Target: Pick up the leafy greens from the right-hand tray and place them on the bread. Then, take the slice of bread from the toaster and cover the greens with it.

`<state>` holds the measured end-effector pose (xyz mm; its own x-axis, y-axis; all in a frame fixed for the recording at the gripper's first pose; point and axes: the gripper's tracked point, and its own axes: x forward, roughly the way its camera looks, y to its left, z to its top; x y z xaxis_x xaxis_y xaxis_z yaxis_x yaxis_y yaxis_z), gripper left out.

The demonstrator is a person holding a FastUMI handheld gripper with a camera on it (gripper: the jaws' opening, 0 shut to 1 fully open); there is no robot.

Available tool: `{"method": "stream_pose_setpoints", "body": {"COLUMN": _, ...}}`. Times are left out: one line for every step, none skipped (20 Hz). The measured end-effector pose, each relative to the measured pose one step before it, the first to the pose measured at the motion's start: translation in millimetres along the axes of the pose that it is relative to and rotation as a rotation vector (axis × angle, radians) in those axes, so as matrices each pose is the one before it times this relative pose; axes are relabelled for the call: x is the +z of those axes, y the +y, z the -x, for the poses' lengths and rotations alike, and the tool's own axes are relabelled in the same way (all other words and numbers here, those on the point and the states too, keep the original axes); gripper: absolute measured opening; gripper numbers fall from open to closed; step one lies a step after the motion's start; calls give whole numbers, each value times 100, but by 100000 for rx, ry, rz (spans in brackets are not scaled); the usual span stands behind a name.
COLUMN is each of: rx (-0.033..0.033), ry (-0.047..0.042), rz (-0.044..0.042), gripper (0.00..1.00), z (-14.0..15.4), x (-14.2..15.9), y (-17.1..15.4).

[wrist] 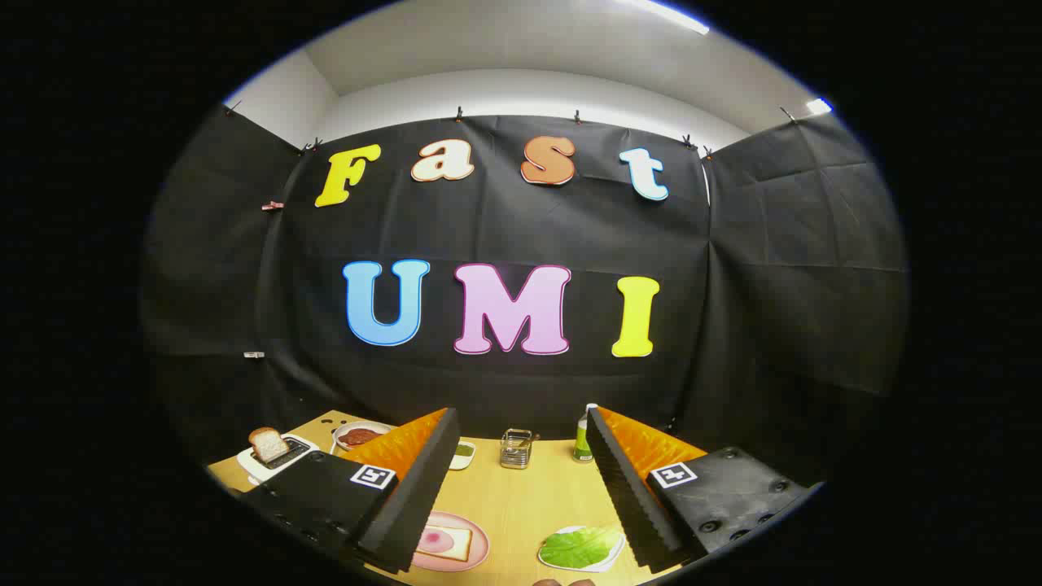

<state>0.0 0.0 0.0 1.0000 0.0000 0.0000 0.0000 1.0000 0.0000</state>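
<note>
The claw [521,488] hangs above the wooden desk [521,505] with its two fingers spread wide apart and nothing between them. The leafy greens [580,547] lie on a white tray [606,561] at the lower right of the frame, just beside the inner edge of the right finger [631,496]. At the lower left, a slice of bread [444,543] with a pink round piece on it sits on a pink plate [476,557], partly hidden by the left finger [415,488]. Farther left, a white toaster [277,458] holds another slice of bread [267,443] standing up out of its slot. Behind it a bowl [360,435] holds something red. Beyond the fingers, near the black wall, stand a small dish [462,452] with something green, a wire holder [516,448] and a green bottle [583,439]
</note>
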Motion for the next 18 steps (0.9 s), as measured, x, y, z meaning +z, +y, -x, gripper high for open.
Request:
{"method": "stream_pose_setpoints", "body": {"rx": -120, "ry": 223, "rz": -309, "gripper": 97, "z": 116, "x": -146, "y": -216}}
{"method": "stream_pose_setpoints", "body": {"rx": 36, "ry": 159, "rz": -512, "gripper": 97, "z": 89, "x": -95, "y": -149}}
{"method": "stream_pose_setpoints", "body": {"rx": 55, "ry": -185, "rz": -438, "gripper": 97, "z": 61, "x": 36, "y": -128}}
{"method": "stream_pose_setpoints", "body": {"rx": -172, "ry": -129, "rz": -128, "gripper": 97, "z": -9, "x": -13, "y": -236}}
{"method": "stream_pose_setpoints", "body": {"rx": -25, "ry": 146, "rz": 15, "gripper": 97, "z": 81, "x": -90, "y": -154}}
{"method": "stream_pose_setpoints", "body": {"rx": 2, "ry": 548, "rz": 31, "gripper": 97, "z": -2, "x": -227, "y": -180}}
{"method": "stream_pose_setpoints", "body": {"rx": -151, "ry": 617, "rz": 31, "gripper": 97, "z": 67, "x": -205, "y": -185}}
{"method": "stream_pose_setpoints", "body": {"rx": -58, "ry": 362, "rz": -32, "gripper": 97, "z": 37, "x": -151, "y": -166}}
{"method": "stream_pose_setpoints", "body": {"rx": -23, "ry": 439, "rz": -172, "gripper": 97, "z": -14, "x": -172, "y": -132}}
{"method": "stream_pose_setpoints", "body": {"rx": 194, "ry": 630, "rz": -246, "gripper": 97, "z": 9, "x": -175, "y": -134}}
{"method": "stream_pose_setpoints", "body": {"rx": 115, "ry": 540, "rz": -274, "gripper": 97, "z": 3, "x": -128, "y": -103}}
{"method": "stream_pose_setpoints", "body": {"rx": 141, "ry": 247, "rz": -228, "gripper": 98, "z": -117, "x": -45, "y": -131}}
{"method": "stream_pose_setpoints", "body": {"rx": 649, "ry": 93, "rz": -161, "gripper": 97, "z": -44, "x": -56, "y": 2}}
{"method": "stream_pose_setpoints", "body": {"rx": 827, "ry": 154, "rz": -193, "gripper": 97, "z": -85, "x": -39, "y": 76}}
{"method": "stream_pose_setpoints", "body": {"rx": 500, "ry": 228, "rz": -228, "gripper": 97, "z": -133, "x": -33, "y": 7}}
{"method": "stream_pose_setpoints", "body": {"rx": 662, "ry": 122, "rz": -152, "gripper": 98, "z": -156, "x": -115, "y": 48}}
{"method": "stream_pose_setpoints", "body": {"rx": 368, "ry": 4, "rz": 95, "gripper": 98, "z": -130, "x": 12, "y": 2}}
{"method": "stream_pose_setpoints", "body": {"rx": 456, "ry": 313, "rz": 147, "gripper": 98, "z": -121, "x": -68, "y": -107}}
